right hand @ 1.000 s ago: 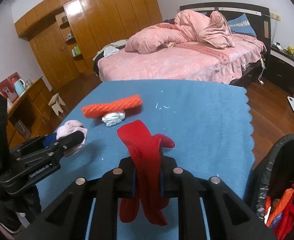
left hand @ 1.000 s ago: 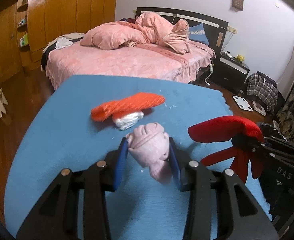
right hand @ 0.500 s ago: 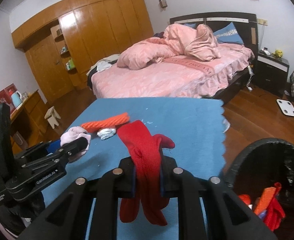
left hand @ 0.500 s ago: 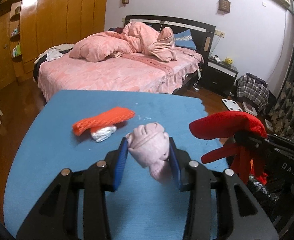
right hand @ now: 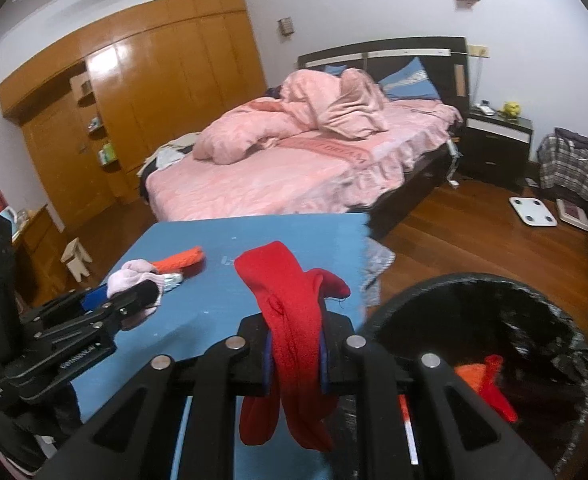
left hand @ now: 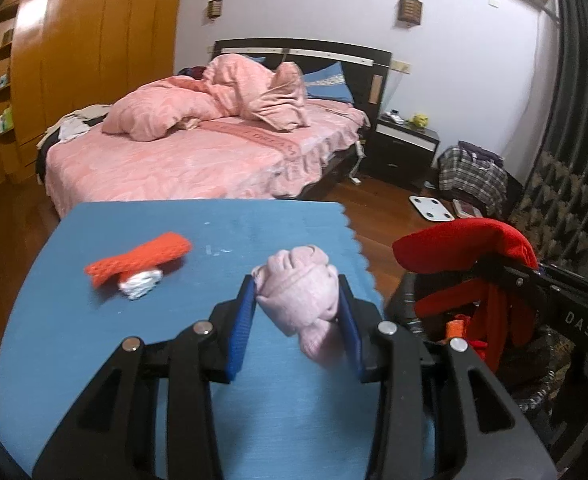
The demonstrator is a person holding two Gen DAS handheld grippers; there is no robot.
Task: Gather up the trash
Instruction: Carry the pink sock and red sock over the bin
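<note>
The left gripper [left hand: 296, 316] has its blue-padded jaws clamped on a pale pink balled-up fabric bundle [left hand: 300, 300], held above the blue cloth-covered table [left hand: 94, 344], near the table's right scalloped edge. In the right wrist view the same gripper [right hand: 134, 300] shows at the left, over the table's near left part, with the pink bundle [right hand: 128, 280] pinched at its tip

The right gripper [right hand: 296, 356] is closed tight on a bright red limp knitted cloth [right hand: 290, 312], which drapes over the jaws and hangs down on both sides; it is held just past the table's right edge. In the left wrist view the right gripper [left hand: 494, 276] and its red cloth [left hand: 462, 244] sit off the table's right side, over the bin

The round black bin lined with a black plastic bag [right hand: 546, 308] stands on the wooden floor just beside the table's right edge. Inside it lie red and orange scraps [right hand: 486, 380]

On the table, toward its far left part, lies an orange ribbed knitted strip [left hand: 140, 258], with a small crumpled white wad [left hand: 140, 282] touching its near side. Both are well apart from the gripped pink bundle. A few tiny white flecks [left hand: 214, 250] dot the table just right of the orange strip

Beyond the table's far edge stands a bed with a pink quilt [left hand: 198, 148]
</note>
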